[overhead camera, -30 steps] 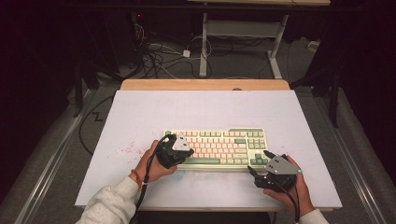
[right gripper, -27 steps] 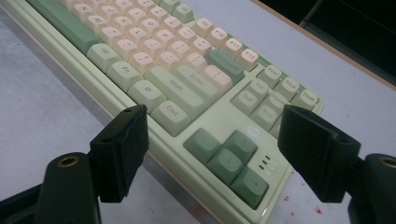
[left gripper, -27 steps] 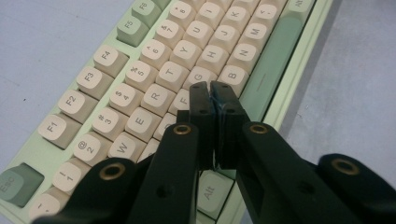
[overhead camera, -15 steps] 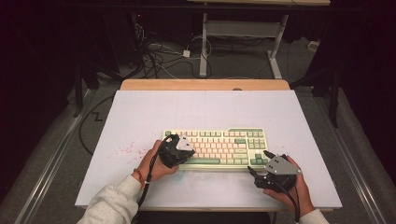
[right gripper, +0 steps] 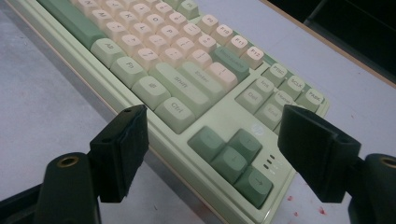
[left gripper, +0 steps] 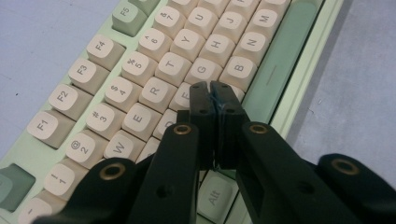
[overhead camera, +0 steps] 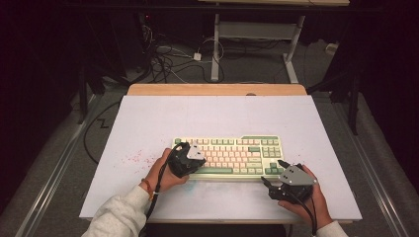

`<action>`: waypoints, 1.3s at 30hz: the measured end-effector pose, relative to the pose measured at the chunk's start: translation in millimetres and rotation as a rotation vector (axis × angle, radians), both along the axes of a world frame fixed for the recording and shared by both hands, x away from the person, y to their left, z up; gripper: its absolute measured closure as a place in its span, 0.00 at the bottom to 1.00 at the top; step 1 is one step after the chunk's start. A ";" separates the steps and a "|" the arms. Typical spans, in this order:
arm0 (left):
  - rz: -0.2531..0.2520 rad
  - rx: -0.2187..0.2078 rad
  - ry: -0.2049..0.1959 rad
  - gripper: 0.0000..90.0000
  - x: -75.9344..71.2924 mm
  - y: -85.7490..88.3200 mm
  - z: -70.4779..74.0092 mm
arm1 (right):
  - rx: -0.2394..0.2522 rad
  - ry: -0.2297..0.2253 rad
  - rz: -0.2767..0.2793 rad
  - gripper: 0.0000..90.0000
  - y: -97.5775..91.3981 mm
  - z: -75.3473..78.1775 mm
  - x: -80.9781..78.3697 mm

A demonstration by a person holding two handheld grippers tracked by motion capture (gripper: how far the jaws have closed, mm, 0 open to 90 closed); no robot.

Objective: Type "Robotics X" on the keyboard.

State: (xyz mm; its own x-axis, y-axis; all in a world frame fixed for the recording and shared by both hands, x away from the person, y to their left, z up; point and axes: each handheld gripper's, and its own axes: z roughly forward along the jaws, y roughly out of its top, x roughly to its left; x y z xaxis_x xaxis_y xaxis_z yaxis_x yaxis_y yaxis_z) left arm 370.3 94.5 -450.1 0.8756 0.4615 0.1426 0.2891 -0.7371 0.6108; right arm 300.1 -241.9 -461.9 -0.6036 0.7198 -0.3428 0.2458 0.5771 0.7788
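Keyboard (left gripper: 140, 88): shut left tongs (left gripper: 214, 88) over F key.

The keyboard (overhead camera: 232, 157) is made of matt, smooth plastic, the bench (overhead camera: 148, 113) is covered by a matt pale sheet edged with wood, and the fingers (left gripper: 205, 116) are matt black.

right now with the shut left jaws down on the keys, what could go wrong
1. The left gripper has its jaws shut into one tip over the keyboard, where the F, G and key caps below sit packed together, so it might press a neighbouring key.
2. The right gripper hangs with jaws open just off the keyboard's near corner by the arrow keys; a small drift could nudge the keyboard across the white table.
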 end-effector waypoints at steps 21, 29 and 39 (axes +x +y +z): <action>0.002 0.002 -0.004 0.95 0.2 0.1 -0.4 | -0.006 0.005 0.012 0.28 1.4 -0.2 -0.7; 0.002 0.003 -0.006 0.94 0.2 0.3 -0.4 | -0.009 0.008 0.015 0.28 2.0 -0.6 -0.8; 0.000 0.014 -0.003 0.95 0.4 -0.2 -2.0 | -0.017 0.015 0.019 0.28 3.3 -1.6 -0.7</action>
State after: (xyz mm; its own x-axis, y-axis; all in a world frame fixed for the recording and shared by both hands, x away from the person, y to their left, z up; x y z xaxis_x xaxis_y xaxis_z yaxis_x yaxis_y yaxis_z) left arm 370.7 94.3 -452.0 0.8750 0.4598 0.1513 0.2877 -0.7455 0.6012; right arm 299.4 -238.6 -463.5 -0.6223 0.7023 -0.3457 0.2458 0.5947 0.7654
